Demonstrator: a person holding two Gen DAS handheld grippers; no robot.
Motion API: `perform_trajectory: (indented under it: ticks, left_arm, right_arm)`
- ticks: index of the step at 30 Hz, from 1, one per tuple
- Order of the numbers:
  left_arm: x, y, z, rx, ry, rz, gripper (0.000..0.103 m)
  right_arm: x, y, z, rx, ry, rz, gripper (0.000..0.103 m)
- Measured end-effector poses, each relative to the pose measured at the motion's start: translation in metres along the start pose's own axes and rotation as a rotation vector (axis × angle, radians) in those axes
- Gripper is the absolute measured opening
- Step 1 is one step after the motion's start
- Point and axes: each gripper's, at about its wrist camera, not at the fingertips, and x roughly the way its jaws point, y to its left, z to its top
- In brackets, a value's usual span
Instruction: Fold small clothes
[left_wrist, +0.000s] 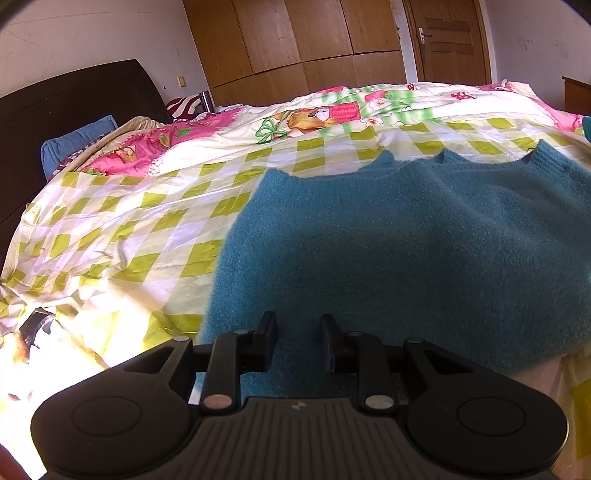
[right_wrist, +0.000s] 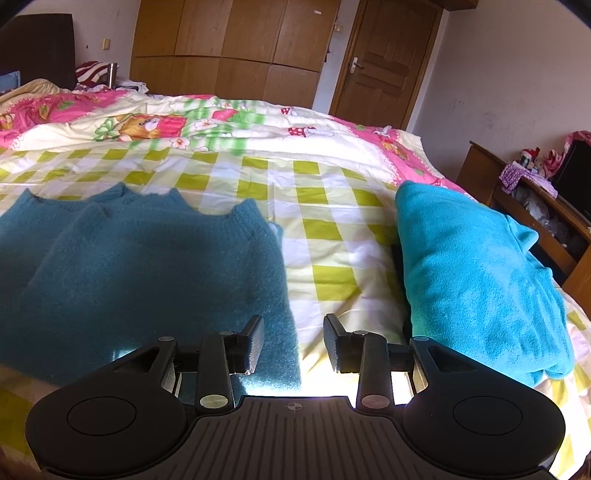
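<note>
A dark teal knitted sweater (right_wrist: 147, 266) is lying flat on the green-and-white checked bedsheet (right_wrist: 314, 229), its near hem closest to both cameras and its far edge showing several peaks, as if sleeves or sides are already turned inward over the body. That is a judgement only; the layering is hard to read. To the right of the sweater, well apart from it across bare sheet, a brighter turquoise fleece garment (right_wrist: 472, 280) is sitting in a thick, bundled shape that looks folded and set aside.

The left gripper (left_wrist: 298, 341) is hovering over the sweater's near hem, toward its left side, with its jaws parted and nothing between them. The right gripper (right_wrist: 293, 341) is hanging at the sweater's near right corner, jaws likewise apart and empty, one finger over the knit and the other over the sheet.

So the work appears to be partway through: one piece probably finished, the sweater narrowed but not yet folded end to end. What is probably remaining is pinching the near hem at both corners and carrying it toward the far edge.
</note>
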Motion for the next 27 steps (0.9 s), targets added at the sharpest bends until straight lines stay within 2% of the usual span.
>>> perform_trajectory:
  ticks: [27]
  left_arm:
    - [0.0008, -0.0014, -0.0006, 0.0, 0.004, 0.001, 0.039]
  right_arm:
    - [0.004, 0.0017, -0.0015, 0.009, 0.015, 0.006, 0.034]
